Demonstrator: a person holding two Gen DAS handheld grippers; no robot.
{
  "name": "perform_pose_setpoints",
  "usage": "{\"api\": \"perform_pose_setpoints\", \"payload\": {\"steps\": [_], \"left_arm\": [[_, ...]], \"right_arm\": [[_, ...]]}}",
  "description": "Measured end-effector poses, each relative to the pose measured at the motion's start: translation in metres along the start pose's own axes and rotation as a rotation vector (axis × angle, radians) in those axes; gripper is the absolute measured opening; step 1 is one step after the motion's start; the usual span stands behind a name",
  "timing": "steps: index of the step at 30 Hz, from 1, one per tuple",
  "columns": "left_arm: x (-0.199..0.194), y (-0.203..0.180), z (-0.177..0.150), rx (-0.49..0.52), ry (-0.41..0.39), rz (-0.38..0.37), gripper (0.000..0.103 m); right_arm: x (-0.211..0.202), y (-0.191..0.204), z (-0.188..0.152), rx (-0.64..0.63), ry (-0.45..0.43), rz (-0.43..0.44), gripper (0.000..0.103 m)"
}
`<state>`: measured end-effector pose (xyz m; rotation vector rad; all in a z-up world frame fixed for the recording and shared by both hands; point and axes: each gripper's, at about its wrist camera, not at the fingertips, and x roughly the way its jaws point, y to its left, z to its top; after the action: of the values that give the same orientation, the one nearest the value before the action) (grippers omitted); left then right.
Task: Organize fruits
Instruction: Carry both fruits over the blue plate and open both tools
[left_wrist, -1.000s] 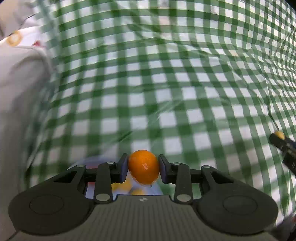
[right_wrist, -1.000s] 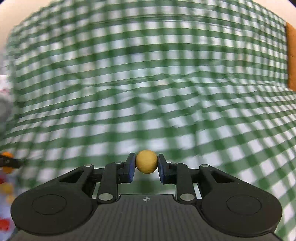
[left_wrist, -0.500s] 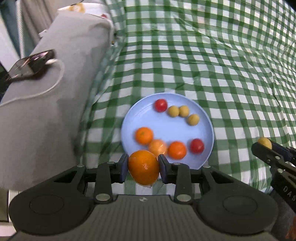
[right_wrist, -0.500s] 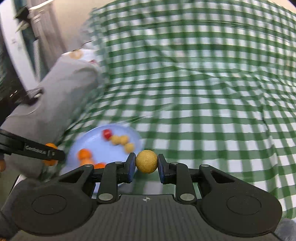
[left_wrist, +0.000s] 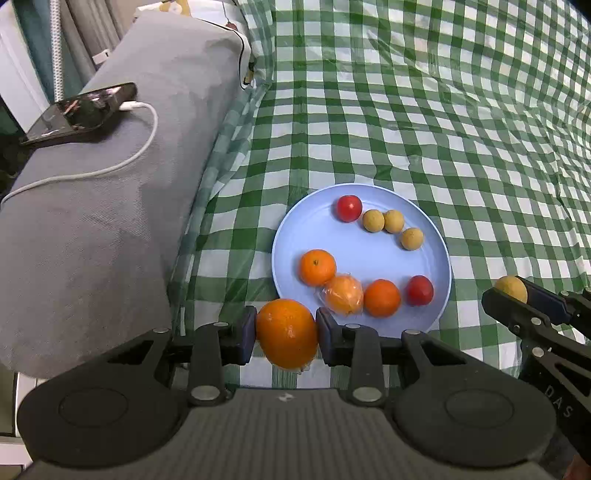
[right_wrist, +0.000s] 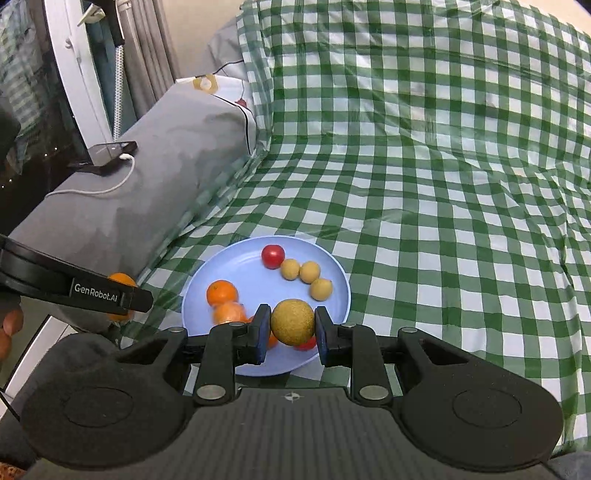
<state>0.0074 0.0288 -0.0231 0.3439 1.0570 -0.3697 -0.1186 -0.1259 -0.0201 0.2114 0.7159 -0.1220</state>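
Beside the plate (left_wrist: 441, 254) rim, left tool (left_wrist: 286, 334) grips an orange (left_wrist: 287, 333), right tool (right_wrist: 292, 323) a longan (right_wrist: 292, 322).

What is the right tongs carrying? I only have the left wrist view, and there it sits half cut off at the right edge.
Observer: A round yellow-brown fruit with a speckled skin, clamped squarely between both pads of the right tongs.
Operator: Where does it hang relative to the plate?
Observer: In the right wrist view it sits in front of the near part of the blue plate, hiding most of a red fruit behind it.
Operator: Can you see my left tongs from there?
Observer: Yes, side on at the left edge: the left tongs has its orange showing above the near finger, off the plate's left side.
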Motion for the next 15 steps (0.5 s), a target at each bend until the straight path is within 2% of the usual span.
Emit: {"api": "perform_pose_setpoints", "payload": {"steps": [7,15], "left_arm": [[0.033,-0.005,0.016,0.028,0.02,0.002,0.038],[0.079,-0.009,0.037,0.066,0.039,0.021,0.038]], "right_arm": [[0.029,-0.007,0.004,-0.007,0.036,-0.004,0.027],[0.083,-0.003,0.011,-0.049,0.084,-0.015,0.027]]}}
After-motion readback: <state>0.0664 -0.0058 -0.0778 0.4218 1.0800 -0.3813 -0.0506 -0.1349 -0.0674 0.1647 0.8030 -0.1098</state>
